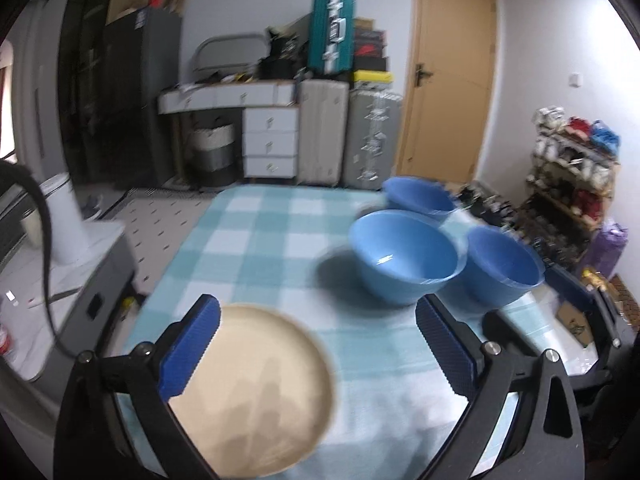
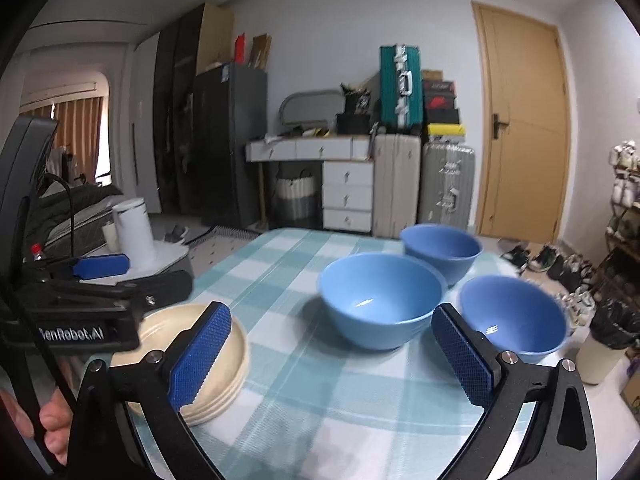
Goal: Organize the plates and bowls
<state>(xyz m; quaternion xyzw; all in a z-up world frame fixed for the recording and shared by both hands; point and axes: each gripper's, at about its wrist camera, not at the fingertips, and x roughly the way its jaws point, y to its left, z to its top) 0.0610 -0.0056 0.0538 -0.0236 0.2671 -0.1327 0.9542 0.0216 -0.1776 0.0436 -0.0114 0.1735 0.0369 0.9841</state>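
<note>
We find the table (image 2: 320,420), under a teal-and-white checked cloth, largely bare across its middle and near side, which leaves open room between the dishes. Its far edge falls away to the floor before a white drawer unit (image 2: 347,196) and two suitcases; its right edge runs close behind the bowls, with shoes on the floor beyond. A stack of cream plates (image 2: 224,364) sits near the left edge, close to the near corner. Three blue bowls stand upright toward the right side: a large bowl (image 2: 382,300) nearest the centre, a second bowl (image 2: 514,316) just beside it at the right edge, and a third bowl (image 2: 440,250) behind them near the far edge; whether their rims touch we cannot tell. The left claw (image 1: 316,344) is spread wide and empty, poised above the table, with the top plate (image 1: 256,392) below its left finger and no pad visibly touching it. The right claw (image 2: 332,354) is likewise spread wide, holding nothing, its pads clear of the plates and bowls. In the right wrist view the left claw's body appears at the left, over the plates, with a hand (image 2: 52,428) gripping it below.
</note>
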